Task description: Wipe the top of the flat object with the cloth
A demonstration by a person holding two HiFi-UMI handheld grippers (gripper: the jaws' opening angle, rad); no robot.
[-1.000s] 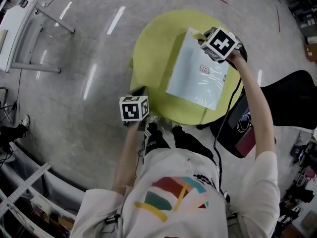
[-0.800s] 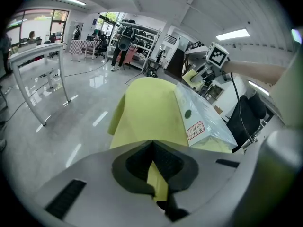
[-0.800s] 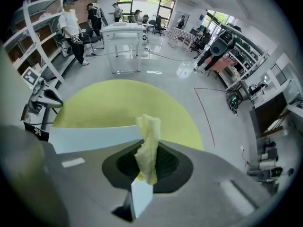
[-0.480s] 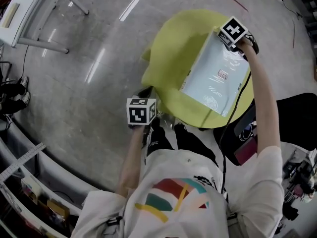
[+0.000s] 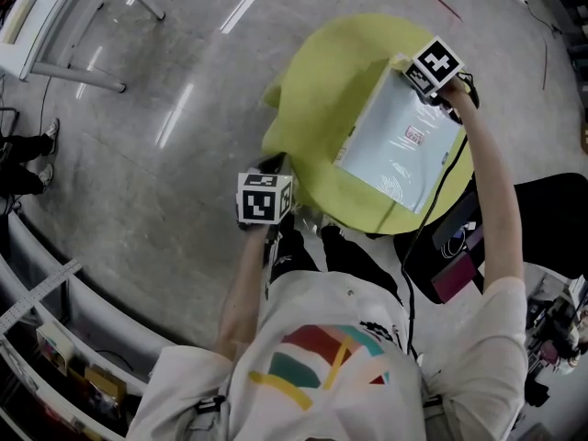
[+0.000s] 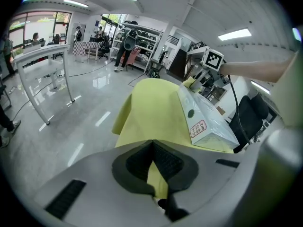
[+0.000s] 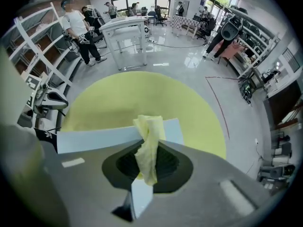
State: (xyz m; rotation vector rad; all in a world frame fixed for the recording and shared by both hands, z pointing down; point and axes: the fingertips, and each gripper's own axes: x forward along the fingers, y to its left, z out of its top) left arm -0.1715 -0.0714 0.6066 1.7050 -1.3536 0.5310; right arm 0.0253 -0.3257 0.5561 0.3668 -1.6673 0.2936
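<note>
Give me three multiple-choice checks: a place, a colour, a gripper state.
1. Where on the flat object is the cloth held by the right gripper? A) its far corner B) its centre C) its near edge
2. What colour is the table cover? A) red B) yellow-green C) black
3. How are the jaws of the left gripper set? A) wide apart B) clamped on the flat object C) shut
Answers: 1 A, the head view shows that gripper at the corner farthest from the person; 2 B, all views show it; 3 C, its pads meet in its own view.
</note>
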